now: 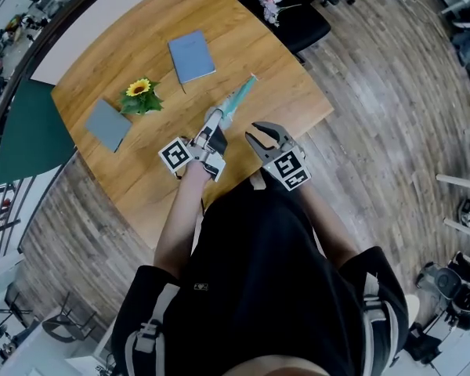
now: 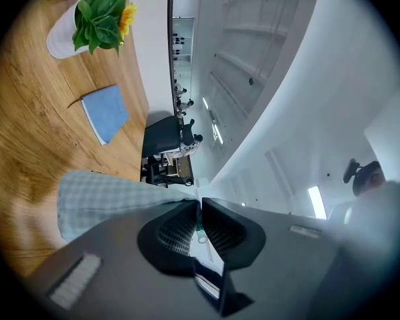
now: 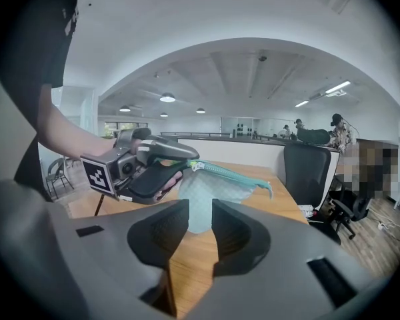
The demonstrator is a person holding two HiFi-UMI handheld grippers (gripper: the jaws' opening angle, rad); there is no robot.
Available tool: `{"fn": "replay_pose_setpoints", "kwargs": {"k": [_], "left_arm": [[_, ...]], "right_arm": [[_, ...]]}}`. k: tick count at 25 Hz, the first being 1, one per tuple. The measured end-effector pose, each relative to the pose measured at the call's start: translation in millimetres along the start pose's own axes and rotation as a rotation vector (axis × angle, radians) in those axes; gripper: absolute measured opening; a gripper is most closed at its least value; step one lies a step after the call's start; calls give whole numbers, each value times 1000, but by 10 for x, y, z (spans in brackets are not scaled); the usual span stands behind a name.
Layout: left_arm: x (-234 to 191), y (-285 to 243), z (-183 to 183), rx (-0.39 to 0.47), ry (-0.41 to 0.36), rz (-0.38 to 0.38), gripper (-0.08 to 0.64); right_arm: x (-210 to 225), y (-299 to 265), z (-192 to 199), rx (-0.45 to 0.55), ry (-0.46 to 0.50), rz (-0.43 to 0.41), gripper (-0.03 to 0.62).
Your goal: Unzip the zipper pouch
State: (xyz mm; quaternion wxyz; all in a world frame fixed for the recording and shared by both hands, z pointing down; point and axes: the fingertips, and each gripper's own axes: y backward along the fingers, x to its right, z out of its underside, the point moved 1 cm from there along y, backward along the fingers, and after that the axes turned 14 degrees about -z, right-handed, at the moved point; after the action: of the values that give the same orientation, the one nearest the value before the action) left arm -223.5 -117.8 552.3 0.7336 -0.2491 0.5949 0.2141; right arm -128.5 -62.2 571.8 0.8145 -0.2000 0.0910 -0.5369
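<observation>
The round wooden table point(image 1: 125, 53) fills the upper left of the head view; a person in a black top point(image 1: 258, 288) stands at its near edge. The left gripper point(image 1: 218, 118) is closed on one end of the zipper pouch point(image 1: 239, 96), with only a thin teal strip between its jaws. The pale checked pouch hangs from this grip over the table, its teal zipper edge on top and pointing away from the person. The right gripper point(image 1: 260, 138) is just beside it, near the table edge; its jaws are apart and hold nothing. Further back lie a blue notebook point(image 1: 192, 56) and a grey notebook point(image 1: 108, 124); a small sunflower plant point(image 1: 139, 96) stands between them.
</observation>
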Motion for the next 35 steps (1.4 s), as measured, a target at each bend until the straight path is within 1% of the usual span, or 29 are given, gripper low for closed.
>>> {"fn": "replay_pose_setpoints", "kwargs": {"k": [7,16,27,31,35], "left_arm": [[-23,181,-151,29,-2,-3,28],[78,196,-217,50,-7,19,28],[146,154,-122,38,0,35,28],[161,149,-38,23,7,35,28],[163,146,-3,12,3,36,28]], "right_arm": [[-96,-124,-173,8,25,-8,107],[-129,-179,-421,46,59,-13,103],[-174,-230,-567,76,97,-27,80],[-172,-237,-596,85,97,-28,79],[-170,-267,-606,89,98,-29,64]]}}
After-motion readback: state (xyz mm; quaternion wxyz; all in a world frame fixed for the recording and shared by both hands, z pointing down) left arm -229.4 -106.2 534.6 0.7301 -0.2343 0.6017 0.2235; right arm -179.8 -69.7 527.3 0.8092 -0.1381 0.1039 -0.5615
